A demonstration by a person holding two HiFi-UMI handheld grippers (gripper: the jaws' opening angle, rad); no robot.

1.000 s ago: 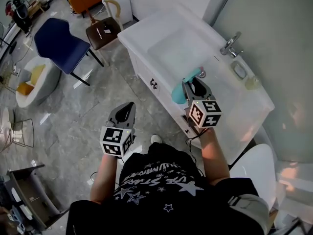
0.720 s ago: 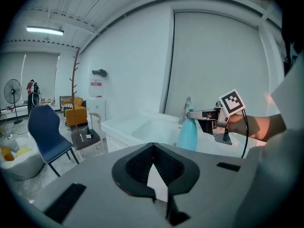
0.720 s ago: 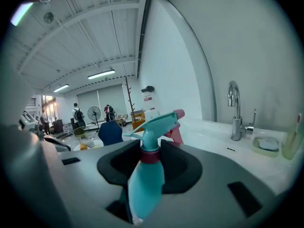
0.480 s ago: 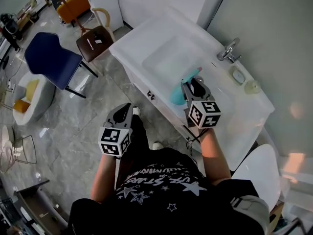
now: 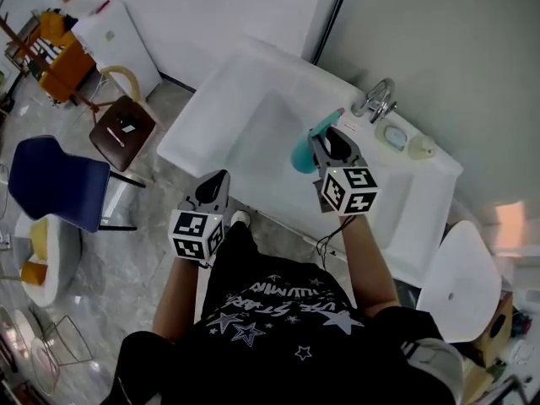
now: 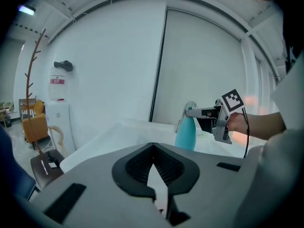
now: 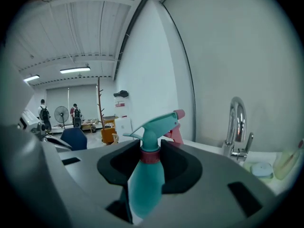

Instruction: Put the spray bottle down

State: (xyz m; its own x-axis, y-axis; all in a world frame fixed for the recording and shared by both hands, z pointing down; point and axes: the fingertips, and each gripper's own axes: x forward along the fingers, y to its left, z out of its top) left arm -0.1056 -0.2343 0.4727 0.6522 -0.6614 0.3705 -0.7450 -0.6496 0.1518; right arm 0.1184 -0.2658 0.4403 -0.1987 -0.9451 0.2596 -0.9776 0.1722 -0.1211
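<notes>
The washbasin (image 5: 253,112) now lies right under my arms; a second ago it sat further ahead, so I have stepped up to it. My right claw (image 5: 327,142) is over its bowl, clamped on the neck of the spray bottle (image 5: 302,154). My left claw (image 5: 219,178), closed and empty, has reached its front rim. I judge the set-down is close.

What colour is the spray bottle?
The spray bottle is teal; clearest in the right gripper view.
</notes>
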